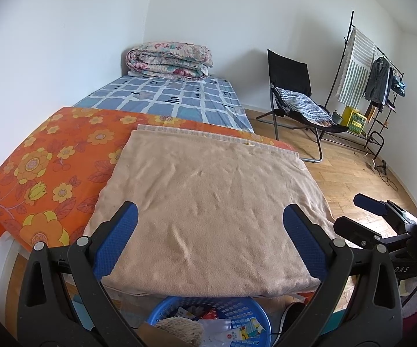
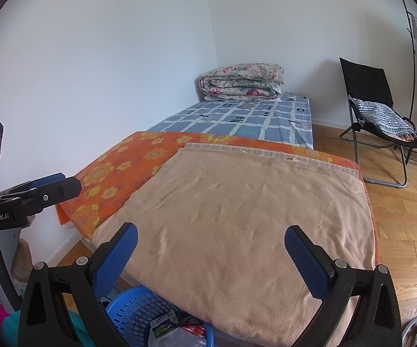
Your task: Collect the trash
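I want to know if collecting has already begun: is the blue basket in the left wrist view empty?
No, the blue basket below the beige blanket already holds wrappers and paper scraps.

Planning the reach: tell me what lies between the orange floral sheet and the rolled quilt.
Only the blue checked bedsheet spans from the orange floral sheet to the rolled quilt; nothing rests on it, in both wrist views.

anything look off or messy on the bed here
Little stands out: a few small yellowish crumbs or scraps lie at the far edge of the tan blanket. The blue basket below already holds wrappers. Nothing looks spilled or damaged.
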